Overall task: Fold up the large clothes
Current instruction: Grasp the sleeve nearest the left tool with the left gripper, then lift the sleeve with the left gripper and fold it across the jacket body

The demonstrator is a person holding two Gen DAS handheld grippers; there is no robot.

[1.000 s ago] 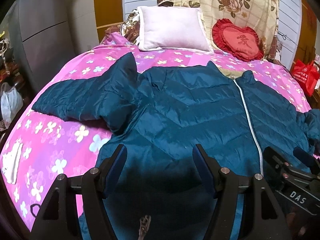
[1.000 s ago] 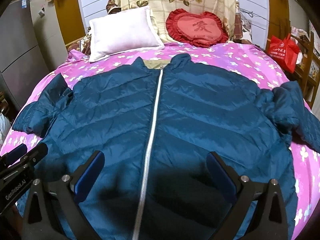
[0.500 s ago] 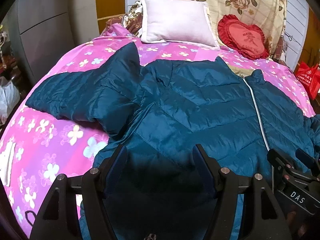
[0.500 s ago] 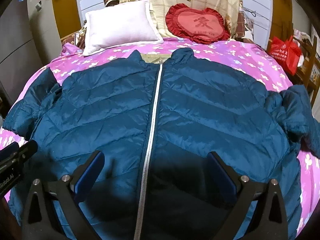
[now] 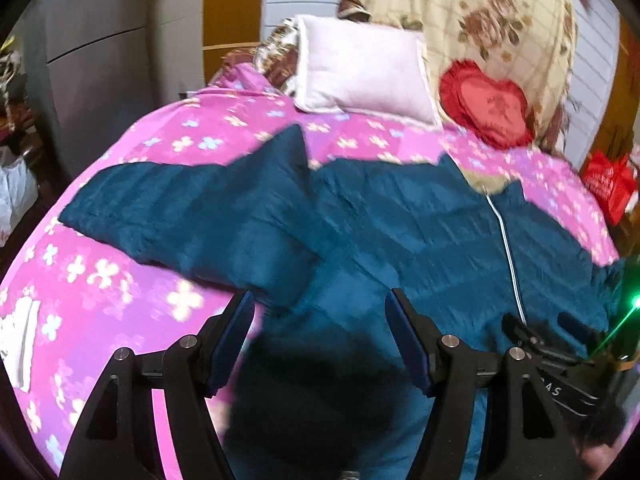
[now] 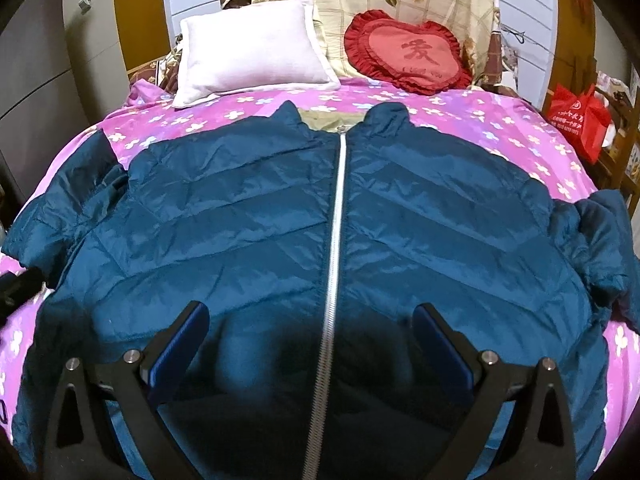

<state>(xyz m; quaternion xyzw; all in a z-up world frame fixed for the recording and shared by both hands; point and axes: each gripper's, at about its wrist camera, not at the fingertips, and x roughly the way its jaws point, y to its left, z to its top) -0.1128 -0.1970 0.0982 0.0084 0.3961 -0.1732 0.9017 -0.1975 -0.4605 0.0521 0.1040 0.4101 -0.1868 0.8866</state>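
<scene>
A big dark blue puffy jacket is spread flat, front side up, across the middle of the right wrist picture, and it fills the middle and right of the left wrist picture. It is laid on a pink bed cover with flowers. A silver zipper is seen running straight down the middle of the jacket, and it is zipped up to the collar. One sleeve is stretched out toward the left of the left wrist picture, and the other sleeve is bunched up at the right edge of the right wrist picture. The left gripper is held wide apart low in its picture, over the side of the jacket by the sleeve, and nothing is held in it. The right gripper is also held wide apart at the bottom of its picture, with the zipper seen between its fingers, and nothing is gripped. At the top of the picture, a white pillow and a red heart cushion are seen at the head of the bed. A red bag is seen at the right edge.
</scene>
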